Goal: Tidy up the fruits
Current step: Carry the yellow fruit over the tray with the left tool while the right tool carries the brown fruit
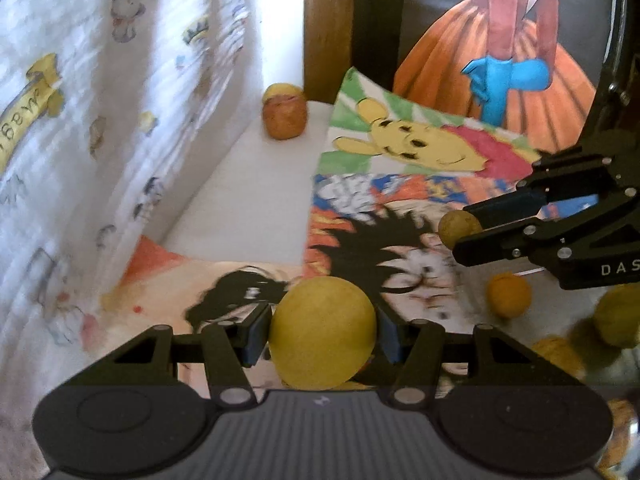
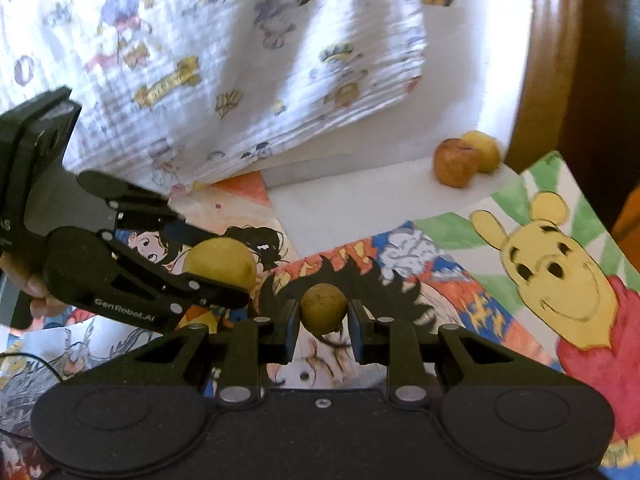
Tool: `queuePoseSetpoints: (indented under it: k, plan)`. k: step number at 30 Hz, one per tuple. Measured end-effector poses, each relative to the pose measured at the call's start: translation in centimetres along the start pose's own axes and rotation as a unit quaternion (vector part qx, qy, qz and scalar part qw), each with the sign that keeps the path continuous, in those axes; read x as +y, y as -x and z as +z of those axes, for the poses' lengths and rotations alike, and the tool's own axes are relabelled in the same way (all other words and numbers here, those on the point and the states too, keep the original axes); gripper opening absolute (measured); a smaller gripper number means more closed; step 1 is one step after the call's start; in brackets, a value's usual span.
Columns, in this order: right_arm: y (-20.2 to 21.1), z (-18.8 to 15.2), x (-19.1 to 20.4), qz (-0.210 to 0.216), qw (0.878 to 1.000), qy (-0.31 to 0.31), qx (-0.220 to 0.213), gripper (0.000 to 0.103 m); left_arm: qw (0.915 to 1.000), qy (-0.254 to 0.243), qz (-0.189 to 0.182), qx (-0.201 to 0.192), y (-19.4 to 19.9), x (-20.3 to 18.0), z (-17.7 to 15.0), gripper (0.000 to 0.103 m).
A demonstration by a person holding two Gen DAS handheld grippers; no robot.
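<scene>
In the left wrist view my left gripper (image 1: 324,334) is shut on a large yellow round fruit (image 1: 322,312), held above cartoon drawings. My right gripper (image 1: 464,229) comes in from the right, shut on a small brownish round fruit (image 1: 452,222). The right wrist view shows the same: the small brownish fruit (image 2: 324,304) sits between my right gripper's (image 2: 324,326) pads, and my left gripper (image 2: 218,266), held by a hand, clamps the yellow fruit (image 2: 216,260) at left. A reddish-brown fruit (image 1: 285,120) and a yellow fruit (image 1: 282,90) rest together in the far corner.
Cartoon drawings (image 2: 560,264) cover the white surface (image 1: 248,184). A patterned cloth (image 1: 80,120) hangs along the left side. A wooden post (image 1: 328,28) stands behind the corner. An orange fruit (image 1: 508,294) and a yellow-green fruit (image 1: 618,322) lie at lower right with others.
</scene>
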State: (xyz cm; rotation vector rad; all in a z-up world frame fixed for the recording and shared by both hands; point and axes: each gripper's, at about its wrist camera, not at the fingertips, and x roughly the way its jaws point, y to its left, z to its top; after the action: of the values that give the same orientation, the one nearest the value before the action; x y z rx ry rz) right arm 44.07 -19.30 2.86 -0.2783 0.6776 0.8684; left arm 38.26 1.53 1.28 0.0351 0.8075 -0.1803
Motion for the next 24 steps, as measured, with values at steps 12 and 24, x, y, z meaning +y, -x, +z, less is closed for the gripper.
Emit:
queuePoseSetpoints:
  k: [12,24]
  plan:
    - [9.1,-4.9,-0.5,-0.061,0.996,-0.043,-0.056,0.028,0.9969,0.028,-0.049,-0.054,4.0,-6.1,-0.6,0.06]
    - [16.2,-12.6,1.6,-0.113,0.983,-0.109,-0.092,0.028,0.9935,0.008,-0.098,-0.058,5.7,-12.4,-2.4,0.06]
